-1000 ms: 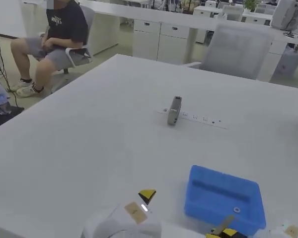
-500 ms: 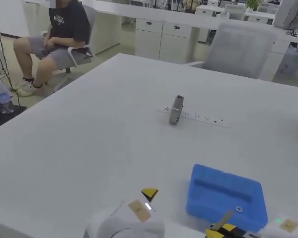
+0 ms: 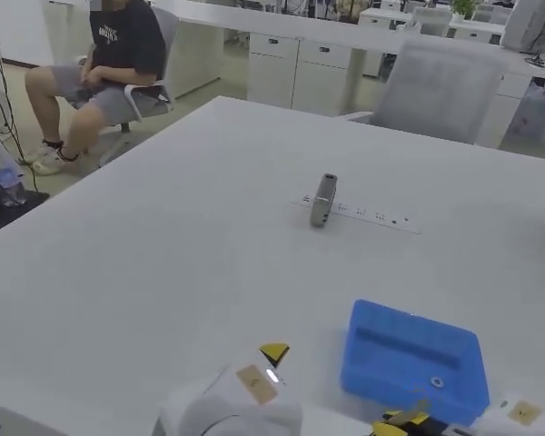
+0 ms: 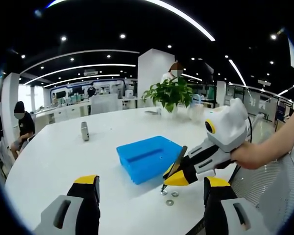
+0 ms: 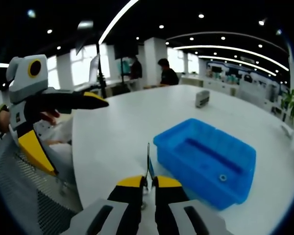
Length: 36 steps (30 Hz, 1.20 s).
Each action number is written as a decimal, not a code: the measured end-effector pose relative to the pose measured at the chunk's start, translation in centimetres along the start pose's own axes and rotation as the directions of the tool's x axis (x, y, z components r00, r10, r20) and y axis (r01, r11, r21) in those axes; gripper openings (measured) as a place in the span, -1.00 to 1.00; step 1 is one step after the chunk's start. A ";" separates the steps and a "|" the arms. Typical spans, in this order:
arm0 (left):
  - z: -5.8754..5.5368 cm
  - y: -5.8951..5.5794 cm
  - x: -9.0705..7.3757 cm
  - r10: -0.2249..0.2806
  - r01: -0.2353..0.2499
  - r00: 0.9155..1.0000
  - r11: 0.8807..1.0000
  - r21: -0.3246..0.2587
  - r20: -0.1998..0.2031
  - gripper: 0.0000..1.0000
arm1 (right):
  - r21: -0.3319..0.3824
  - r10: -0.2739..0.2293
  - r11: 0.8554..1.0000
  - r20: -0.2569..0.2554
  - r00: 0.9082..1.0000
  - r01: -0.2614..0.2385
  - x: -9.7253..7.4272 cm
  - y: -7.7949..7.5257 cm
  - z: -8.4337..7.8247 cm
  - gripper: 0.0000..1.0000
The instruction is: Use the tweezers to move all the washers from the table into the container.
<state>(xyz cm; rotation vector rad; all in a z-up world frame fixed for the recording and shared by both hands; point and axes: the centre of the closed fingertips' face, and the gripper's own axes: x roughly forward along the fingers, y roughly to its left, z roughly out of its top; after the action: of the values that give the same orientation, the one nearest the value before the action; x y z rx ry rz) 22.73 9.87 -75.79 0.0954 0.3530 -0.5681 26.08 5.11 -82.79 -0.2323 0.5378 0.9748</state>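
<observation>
Washers, tiny blurred rings, lying just ahead of left gripper, jaws spread; right gripper squeezing slim metal tweezers; blue container sitting beyond.

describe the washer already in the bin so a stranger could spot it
On the white table, find the blue container near the person's edge. A single small metal washer lies on its floor. The other washers lie on bare tabletop by the tips of the tweezers; this one alone sits inside the blue walls.
</observation>
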 end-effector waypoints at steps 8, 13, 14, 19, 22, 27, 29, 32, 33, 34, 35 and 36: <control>-0.1 -0.1 0.1 -0.006 0.006 1.000 1.000 0.003 -0.006 0.78 | -0.015 0.118 0.992 -0.164 0.979 -0.122 0.2 0.8 0.2 -0.92; -0.5 -0.1 0.1 -0.008 0.009 1.000 1.000 0.013 -0.029 0.75 | -0.092 0.099 0.988 -0.216 0.971 -0.121 0.5 -0.2 0.4 -0.90; -0.5 -0.2 0.1 -0.008 0.009 1.000 1.000 0.014 -0.030 0.74 | -0.081 0.115 0.987 -0.228 0.967 -0.136 0.6 -0.3 0.2 -0.90; -0.4 -0.1 0.1 -0.005 0.005 1.000 1.000 0.011 -0.026 0.74 | -0.048 0.123 0.989 -0.219 0.968 -0.136 0.4 -0.5 0.1 -0.89; -0.4 -0.1 0.1 -0.006 0.006 1.000 1.000 0.013 -0.028 0.74 | -0.008 0.141 0.989 -0.207 0.968 -0.146 0.6 -0.3 0.2 -0.89; -0.5 -0.2 0.1 -0.011 0.012 0.999 1.000 0.016 -0.030 0.73 | -0.050 0.135 0.987 -0.233 0.963 -0.150 0.4 0.1 0.0 -0.89; -0.5 -0.2 0.1 -0.014 0.014 0.999 1.000 0.016 -0.030 0.73 | -0.068 0.127 0.987 -0.238 0.963 -0.147 0.5 0.0 0.1 -0.89; -0.6 -0.3 0.1 -0.015 0.015 0.999 1.000 0.017 -0.035 0.73 | -0.068 0.126 0.987 -0.243 0.962 -0.147 0.5 -0.2 0.1 -0.89; -0.6 -0.3 0.1 -0.015 0.016 0.999 1.000 0.016 -0.036 0.73 | -0.069 0.121 0.988 -0.243 0.962 -0.141 0.4 -0.3 0.0 -0.89; -0.6 -0.3 0.1 -0.015 0.016 0.999 1.000 0.016 -0.036 0.73 | -0.076 0.117 0.987 -0.245 0.962 -0.139 0.4 -0.3 0.0 -0.89; -0.6 -0.3 0.1 -0.015 0.015 0.999 1.000 0.016 -0.034 0.73 | -0.078 0.113 0.988 -0.248 0.962 -0.136 0.4 -0.3 0.0 -0.89; -0.5 -0.3 0.1 -0.015 0.016 0.999 1.000 0.016 -0.034 0.73 | -0.075 0.116 0.988 -0.249 0.962 -0.138 0.3 -0.3 0.1 -0.89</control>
<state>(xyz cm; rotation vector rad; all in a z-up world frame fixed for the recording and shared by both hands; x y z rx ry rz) 22.50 9.69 -76.34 0.1184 0.3826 -0.5854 26.52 5.20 -82.91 -0.4080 0.7403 1.1049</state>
